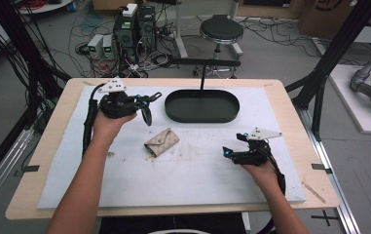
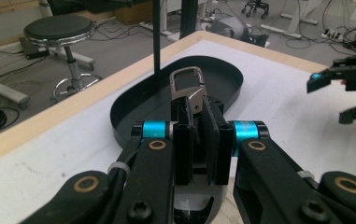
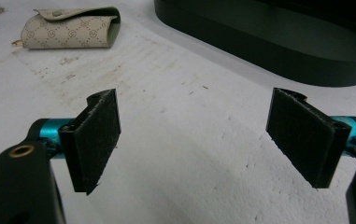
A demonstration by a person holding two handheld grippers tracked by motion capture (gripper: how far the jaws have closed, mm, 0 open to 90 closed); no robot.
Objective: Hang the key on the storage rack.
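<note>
Two grippers, one item in grip; notes go view by view.

High view – L gripper (image 1: 141,105): we hold it up at the far left of the mat, jaws pointing right toward the tray (image 1: 202,106).
High view – key fob: dark piece hanging at the L jaws; too small here to tell more.
High view – pouch (image 1: 161,142): beige, patterned, lies flat mid-mat, between both hands, touched by nothing.
High view – R gripper (image 1: 231,151): low at the right, near the mat, well apart from pouch & tray.

L gripper view – L gripper (image 2: 196,140): jaws pressed together on the key fob (image 2: 188,93), pads pinching its dark body; metal ring end sticks out past the tips.
L gripper view – position: fob hangs above the near rim of the tray (image 2: 133,105), not yet over the middle; tray looks bare.
L gripper view – R gripper (image 2: 341,88): off at the right, apart.

R gripper view – R gripper (image 3: 203,135): jaws spread wide, nothing between the pads, bare mat under them.
R gripper view – pouch (image 3: 68,29): top left, closed; tray (image 3: 278,42) top right.

Step (our read): fob lifted & carried, drop into tray in hand.
Next move: we'd ease the L gripper further over the tray, lower, then spread the jaws; R stays idle, or goes for the pouch.
</note>
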